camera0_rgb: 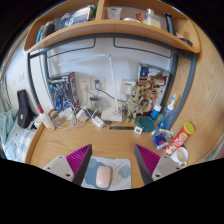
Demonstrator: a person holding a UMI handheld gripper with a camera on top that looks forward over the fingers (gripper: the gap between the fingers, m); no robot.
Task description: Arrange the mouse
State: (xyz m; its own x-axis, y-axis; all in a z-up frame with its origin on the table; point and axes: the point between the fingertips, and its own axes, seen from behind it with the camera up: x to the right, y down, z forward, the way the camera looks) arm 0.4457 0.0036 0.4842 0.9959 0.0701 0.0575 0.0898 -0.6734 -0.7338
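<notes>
A pale pink mouse point(104, 177) lies on a light grey mouse mat point(113, 171) on the wooden desk point(110, 142). My gripper point(113, 163) is above it with its fingers wide apart. The mouse lies between them, nearer the left finger point(77, 160), with a gap at either side. The right finger point(148, 162) stands off the mat's right edge. Neither pad touches the mouse. The mat shows a faint round print to the right of the mouse.
At the desk's back stand tangled cables point(85, 113), a shelf unit point(62, 92) and small clutter. Jars and cups point(178, 138) crowd the right side. A black item point(24, 108) stands at the left. A curved shelf point(110, 30) runs overhead.
</notes>
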